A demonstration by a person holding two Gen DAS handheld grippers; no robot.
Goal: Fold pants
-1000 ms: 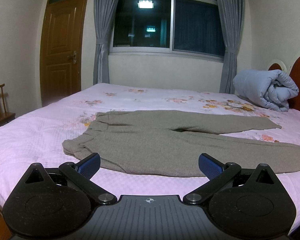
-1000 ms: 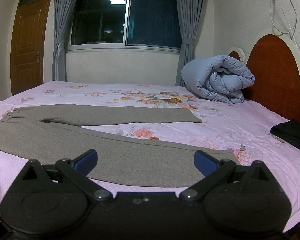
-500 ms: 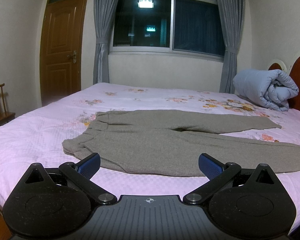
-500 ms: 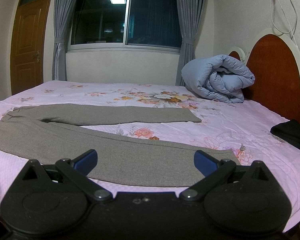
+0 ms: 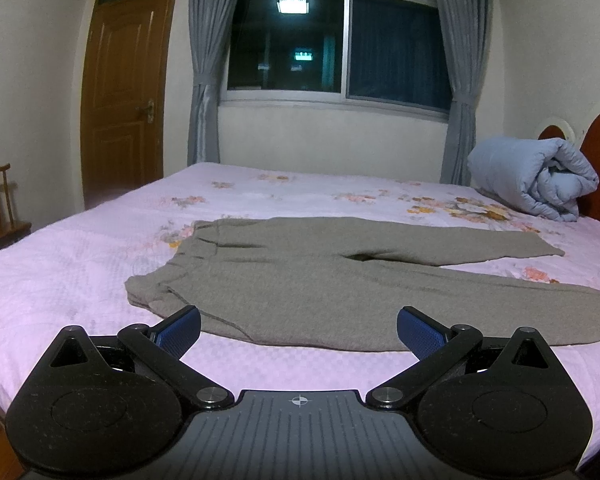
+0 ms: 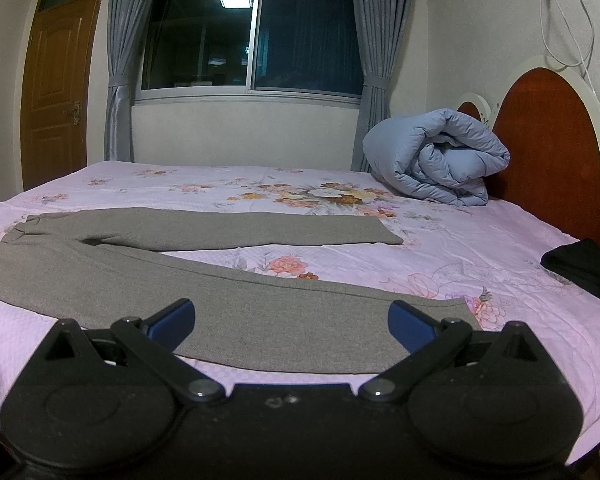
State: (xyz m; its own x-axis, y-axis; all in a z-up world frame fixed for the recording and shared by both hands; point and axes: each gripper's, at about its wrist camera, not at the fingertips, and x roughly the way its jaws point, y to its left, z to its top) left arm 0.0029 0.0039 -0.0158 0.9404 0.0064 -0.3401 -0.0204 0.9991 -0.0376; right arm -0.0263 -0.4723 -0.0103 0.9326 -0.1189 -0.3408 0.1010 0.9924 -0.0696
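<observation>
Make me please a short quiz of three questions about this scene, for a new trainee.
1. True or false: the left gripper is shut on the pants.
2. Which end of the pants lies before the right gripper: A waistband, B leg cuff?
3. What rolled thing rests by the headboard?

Key: 1 false, both grippers are open and hold nothing. 2 B. 3 the blue quilt.

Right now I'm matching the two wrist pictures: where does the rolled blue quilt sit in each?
Left wrist: the blue quilt lies far right, at mid-height, against the headboard.
Right wrist: the blue quilt sits right of centre, larger, against the headboard.
Shared landmark: the window with grey curtains, behind the bed in both.
</observation>
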